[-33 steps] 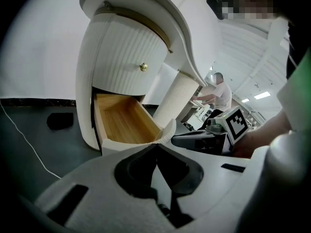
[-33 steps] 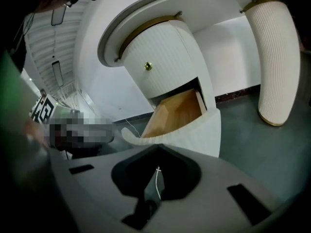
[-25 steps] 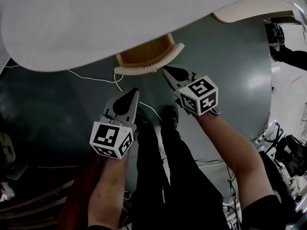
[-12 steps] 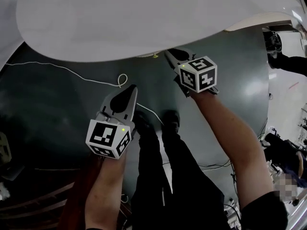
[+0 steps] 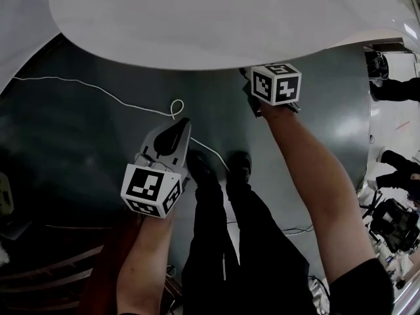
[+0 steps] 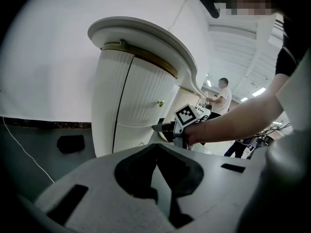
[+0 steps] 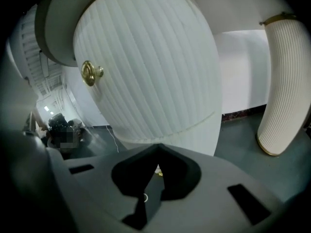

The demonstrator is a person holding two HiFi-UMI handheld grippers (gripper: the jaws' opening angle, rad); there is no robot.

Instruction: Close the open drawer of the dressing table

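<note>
1. We see the drawer (image 7: 146, 67) sitting shut, its ribbed white front level with the rest of the curved face of the dressing table (image 6: 109, 96).
2. The front bulges outward toward the right gripper (image 7: 158, 148). Its ribs run upright, and its long axis runs sideways along the curve, just under the tabletop (image 5: 197, 18). A gold ring knob (image 7: 91, 73) sticks out from it toward us.
3. In the head view the tabletop covers the drawer completely.
4. The right gripper's jaws are clenched tip to tip and grasp nothing. They point at the ribbed face just below the seam (image 7: 194, 124) under the drawer, very close to it. We cannot tell whether they touch. In the head view its marker cube (image 5: 275, 84) shows at the tabletop's edge, with the jaws hidden beneath.
5. The left gripper (image 6: 156, 148) is also pressed closed and empty. It hangs lower, well apart from the dressing table, pointing toward it over the dark floor (image 5: 79, 143), near a white cable (image 5: 131, 104).
</note>
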